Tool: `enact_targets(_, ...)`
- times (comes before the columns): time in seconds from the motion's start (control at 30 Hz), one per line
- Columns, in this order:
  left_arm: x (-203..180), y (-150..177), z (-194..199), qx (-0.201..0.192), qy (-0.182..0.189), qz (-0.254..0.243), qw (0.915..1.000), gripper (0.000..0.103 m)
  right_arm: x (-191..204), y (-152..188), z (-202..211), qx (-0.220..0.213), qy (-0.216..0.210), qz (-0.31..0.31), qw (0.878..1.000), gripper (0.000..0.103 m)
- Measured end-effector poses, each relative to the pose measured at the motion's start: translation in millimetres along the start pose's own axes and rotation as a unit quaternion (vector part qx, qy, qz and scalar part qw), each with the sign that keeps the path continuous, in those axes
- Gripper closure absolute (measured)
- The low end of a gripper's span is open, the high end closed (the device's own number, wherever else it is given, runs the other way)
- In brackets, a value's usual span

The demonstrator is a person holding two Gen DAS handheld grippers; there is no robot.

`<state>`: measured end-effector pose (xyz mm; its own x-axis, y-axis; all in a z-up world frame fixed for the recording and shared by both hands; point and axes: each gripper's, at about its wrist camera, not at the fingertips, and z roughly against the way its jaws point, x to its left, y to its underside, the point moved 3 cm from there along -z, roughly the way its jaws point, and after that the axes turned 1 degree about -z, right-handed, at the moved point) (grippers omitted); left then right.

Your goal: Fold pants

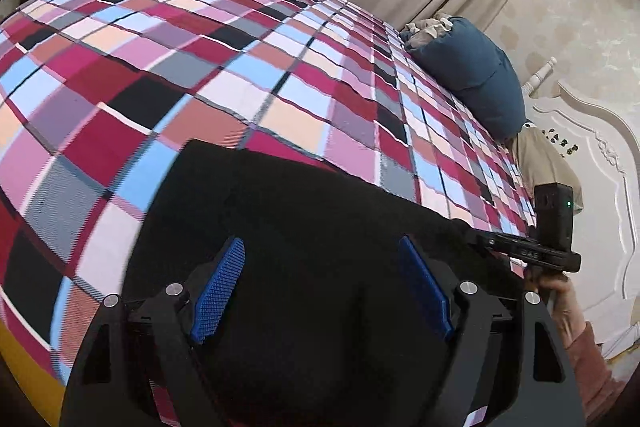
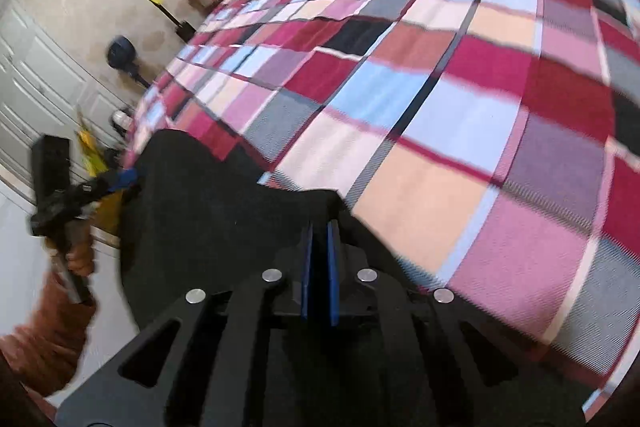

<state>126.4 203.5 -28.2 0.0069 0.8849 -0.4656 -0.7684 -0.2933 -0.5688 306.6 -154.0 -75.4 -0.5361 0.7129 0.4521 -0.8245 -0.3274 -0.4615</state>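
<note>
Pants between parted left tongs.

The left gripper points steeply downward over the black pants, its blue pads spread wide apart, nothing pinched between them. The right gripper, also angled down at the pants, has its pads brought together. A hand in a reddish-brown sleeve grips each handle.

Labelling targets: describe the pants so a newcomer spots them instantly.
Find the bed's plaid bedspread of pink, red and blue squares. On its near edge, under both grippers, lie the pants: the one flat, plain black cloth, unlike the blue pillow by the headboard.
</note>
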Motion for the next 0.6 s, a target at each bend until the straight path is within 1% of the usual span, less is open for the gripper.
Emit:
enact_targets(0.07, -5, 0, -5, -0.002, 0.004, 0.0, 1.0, 0.023, -3, -8, 3, -0.012, 0.011, -0.003, 1.0, 0.099)
enact_targets(0.1, -6, 1, -8, -0.002, 0.004, 0.002, 1.0, 0.023, -8, -15, 5, -0.022, 0.015, -0.016, 1.0, 0.1)
enact_targets(0.13, -5, 2, -10, -0.001, 0.002, 0.005, 1.0, 0.022, -13, -19, 6, -0.024, 0.013, -0.025, 0.999, 0.103)
enact_targets(0.17, -5, 3, -14, 0.001, -0.001, 0.008, 1.0, 0.022, -17, -22, 6, -0.029, 0.025, -0.031, 0.999, 0.103)
enact_targets(0.2, -4, 5, -19, 0.003, -0.002, 0.011, 0.9999, 0.022, -19, -23, 3, -0.025, 0.027, -0.034, 0.999, 0.103)
enact_targets(0.23, -3, 7, -21, 0.004, -0.005, 0.012, 0.9999, 0.022, -21, -23, 1, -0.019, 0.019, -0.041, 0.999, 0.103)
enact_targets(0.27, -2, 9, -23, 0.003, -0.01, 0.014, 0.9999, 0.022, -24, -20, 4, -0.021, 0.022, -0.051, 0.998, 0.101)
enact_targets(0.3, -2, 12, -25, 0.001, -0.016, 0.012, 0.9998, 0.022, -25, -17, 13, -0.034, 0.021, -0.056, 0.998, 0.098)
enact_targets(0.33, -2, 13, -24, -0.003, -0.018, 0.009, 0.9998, 0.022, -26, -14, 23, -0.046, 0.014, -0.061, 0.997, 0.085)
enact_targets(0.37, -3, 14, -25, -0.007, -0.02, 0.005, 0.9998, 0.022, -29, -6, 46, -0.072, 0.002, -0.074, 0.995, 0.076)
enact_targets(0.4, -4, 15, -25, -0.011, -0.024, -0.002, 0.9996, 0.022, -33, 1, 63, -0.092, -0.002, -0.082, 0.992, 0.057)
enact_targets(0.43, -4, 16, -25, -0.012, -0.027, -0.006, 0.9995, 0.022, -38, 10, 85, -0.116, 0.001, -0.089, 0.989, 0.048)
enact_targets(0.5, -6, 17, -26, -0.016, -0.035, -0.011, 0.9992, 0.021, -56, 35, 142, -0.164, 0.027, -0.103, 0.981, 0.043)
enact_targets(0.53, -8, 18, -26, -0.018, -0.042, -0.016, 0.9988, 0.021, -71, 50, 172, -0.183, 0.044, -0.116, 0.975, 0.039)
enact_targets(0.57, -9, 17, -27, -0.018, -0.047, -0.018, 0.9986, 0.021, -87, 61, 197, -0.197, 0.064, -0.132, 0.969, 0.039)
enact_targets(0.6, -11, 18, -27, -0.02, -0.052, -0.019, 0.9983, 0.02, -111, 83, 236, -0.22, 0.097, -0.163, 0.957, 0.038)
